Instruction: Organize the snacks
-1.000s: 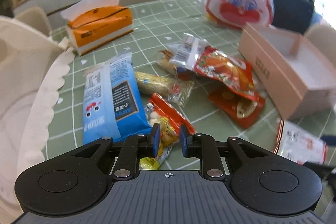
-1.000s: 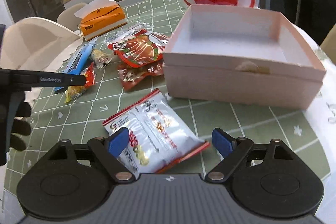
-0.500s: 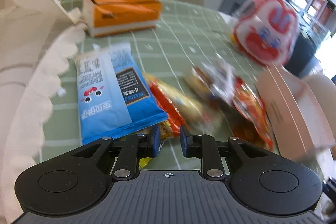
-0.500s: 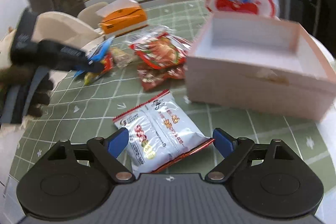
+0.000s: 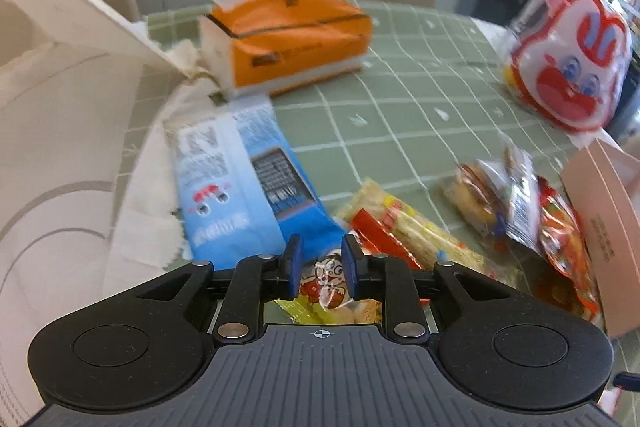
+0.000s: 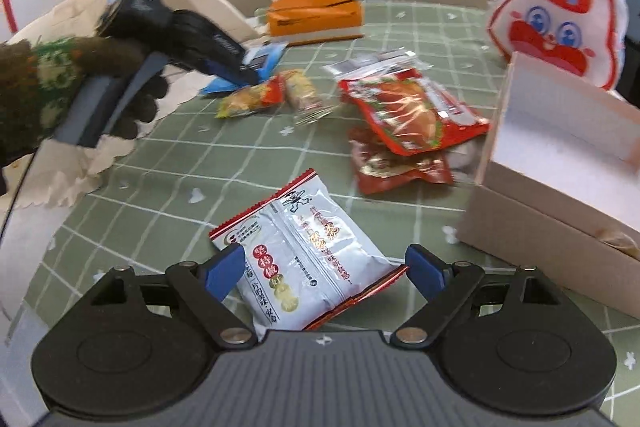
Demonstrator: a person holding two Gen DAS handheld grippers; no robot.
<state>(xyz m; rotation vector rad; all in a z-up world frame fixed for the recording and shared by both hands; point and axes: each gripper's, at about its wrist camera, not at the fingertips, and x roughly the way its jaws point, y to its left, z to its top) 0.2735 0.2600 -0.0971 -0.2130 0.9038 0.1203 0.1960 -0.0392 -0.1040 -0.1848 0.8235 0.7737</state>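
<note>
Here the left hand-held gripper [image 5: 319, 263] pinches a snack packet [image 5: 326, 277] — lifted.

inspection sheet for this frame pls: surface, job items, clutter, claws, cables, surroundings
Surface: green grid tablecloth, white lace cloth at its left edge.
Job's things: pink box open, inside looks bare; silver snack packet, red pouches, blue packet loose on the cloth.
Clutter: orange tissue box, rabbit-face bag.
Claws: left claw shut on small cartoon snack packet; right claw open, straddling the silver packet.
Cables: thin dark line at left edge, unclear.
Surroundings: beige chairs, shelf with figurines.
</note>
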